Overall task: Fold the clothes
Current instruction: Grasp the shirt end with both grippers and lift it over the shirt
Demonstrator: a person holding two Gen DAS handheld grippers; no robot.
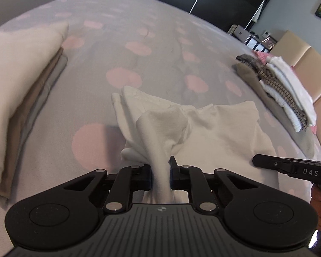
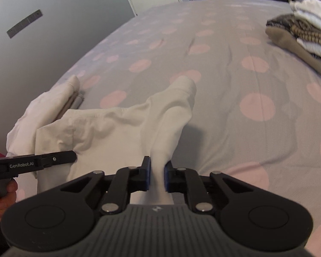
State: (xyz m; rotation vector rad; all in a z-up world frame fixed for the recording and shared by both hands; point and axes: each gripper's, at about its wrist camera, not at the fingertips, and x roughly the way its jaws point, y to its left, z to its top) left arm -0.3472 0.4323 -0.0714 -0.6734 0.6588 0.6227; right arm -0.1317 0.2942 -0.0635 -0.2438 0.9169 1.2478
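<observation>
Tongs both clamped: left tongs (image 1: 160,176) and right tongs (image 2: 157,176) each pinch an edge of the white knit cotton garment (image 1: 214,132), draped on the grey pink-dotted bed sheet (image 1: 139,32). Folded cream-beige stack (image 1: 21,85) done; unfolded mixed pile (image 1: 284,90) left.

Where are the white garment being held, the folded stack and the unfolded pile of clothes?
white garment (image 1: 220,126), left wrist view, on its spread body.
folded stack (image 1: 21,81), left wrist view, on the top cream piece.
unfolded pile (image 2: 306,32), right wrist view, on the striped piece.
</observation>
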